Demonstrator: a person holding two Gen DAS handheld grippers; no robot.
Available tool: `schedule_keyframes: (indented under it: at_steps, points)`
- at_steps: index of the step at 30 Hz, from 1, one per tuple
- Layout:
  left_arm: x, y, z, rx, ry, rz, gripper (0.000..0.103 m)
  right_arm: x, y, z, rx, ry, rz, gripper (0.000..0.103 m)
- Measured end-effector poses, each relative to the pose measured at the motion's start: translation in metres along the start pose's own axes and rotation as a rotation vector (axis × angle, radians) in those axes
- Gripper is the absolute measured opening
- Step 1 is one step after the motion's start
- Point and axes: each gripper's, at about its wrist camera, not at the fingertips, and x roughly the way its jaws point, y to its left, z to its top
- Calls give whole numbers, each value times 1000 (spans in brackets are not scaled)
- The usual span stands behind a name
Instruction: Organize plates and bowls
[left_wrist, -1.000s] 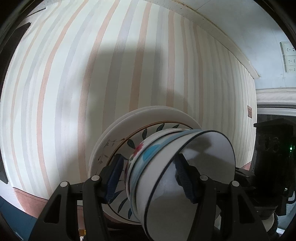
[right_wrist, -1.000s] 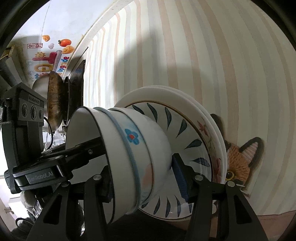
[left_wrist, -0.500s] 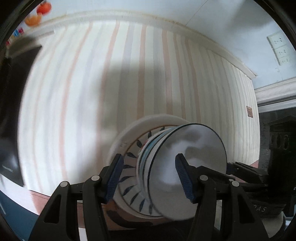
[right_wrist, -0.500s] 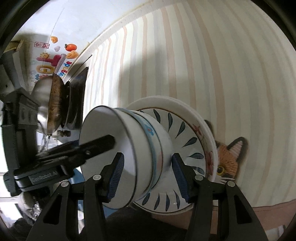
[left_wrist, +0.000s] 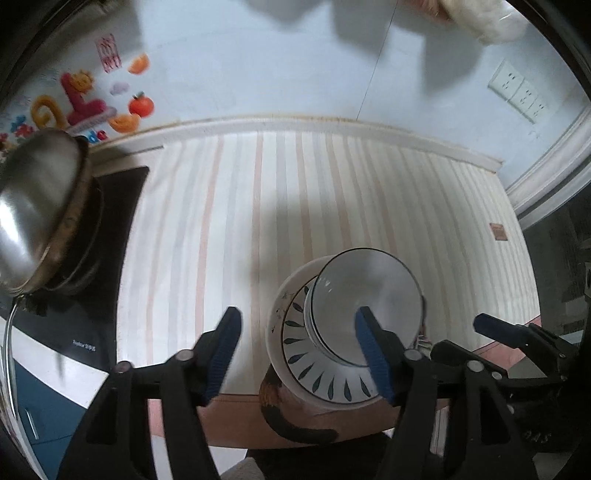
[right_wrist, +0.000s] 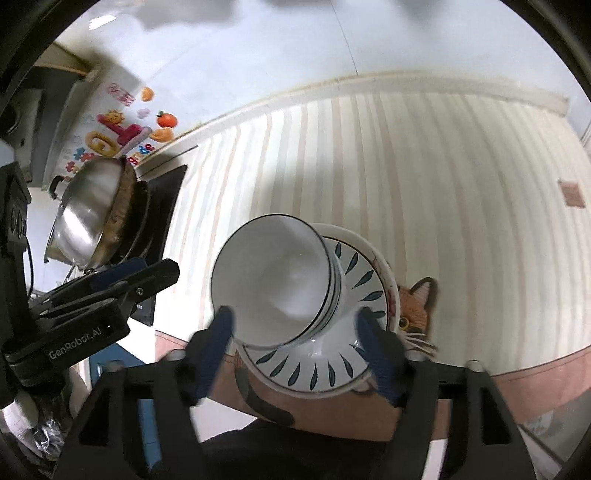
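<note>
A: Bowls (right_wrist: 273, 284) sit nested on the plates (right_wrist: 332, 369), stacked on the striped cloth (left_wrist: 332, 192) at its near edge.

B: Which gripper is nearer?

A: The right gripper (right_wrist: 295, 350); the stack sits just ahead between its spread fingers, nothing grasped. The left gripper (left_wrist: 299, 350) is also released, with the stack ahead toward its right finger.

B: Surroundings?

A: A steel pot (left_wrist: 33, 206) far left, wall (left_wrist: 277, 55) behind.
</note>
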Motion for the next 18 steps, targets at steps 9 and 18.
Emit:
schedule_keyframes:
  at_steps: [9,18]
  points:
    - [-65,-5,-41,-38,-193,45,97,-73,18,-35,-65,-185,-123,97]
    - [-137,-20,-86,-58,-376,58,103,-140,31,-83,-113,-326,-158,101]
